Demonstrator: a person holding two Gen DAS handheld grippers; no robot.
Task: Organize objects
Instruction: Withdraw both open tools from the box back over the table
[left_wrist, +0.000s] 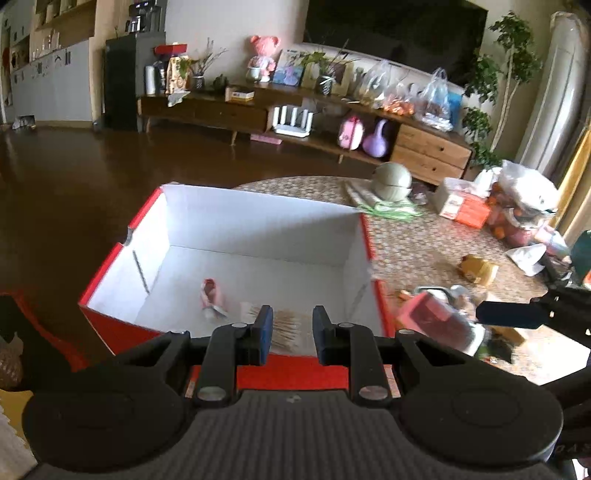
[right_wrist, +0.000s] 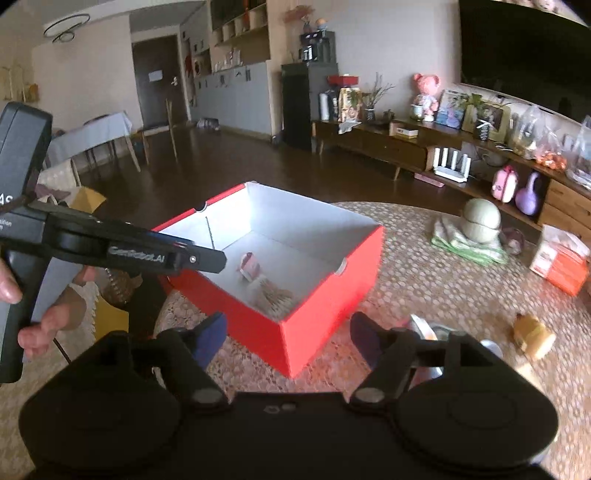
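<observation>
Two grippers: both are hovering near the red box (right_wrist: 325, 291), nothing between either pair of fingers.
Left gripper (left_wrist: 291, 328): its jaws are standing a narrow gap apart, empty, poised above the box's near wall; in the right wrist view it (right_wrist: 207, 260) is reaching in from the left over the box's left rim.
Right gripper (right_wrist: 288, 339): its jaws are gaping wide and empty, hanging just in front of the box's near corner.
Red box: it is sitting open on the woven table mat (right_wrist: 424, 280), white inside.
Box contents: a small pink item (right_wrist: 249, 267) and a tan bundle of sticks (right_wrist: 275, 297) are lying on the box floor, just beyond and below the left gripper's tips.
Loose things: a yellow packet (right_wrist: 533, 334) and blurred items are lying on the mat right of the right gripper.
Hand (right_wrist: 40, 321): fingers are wrapping the left gripper's handle.
</observation>
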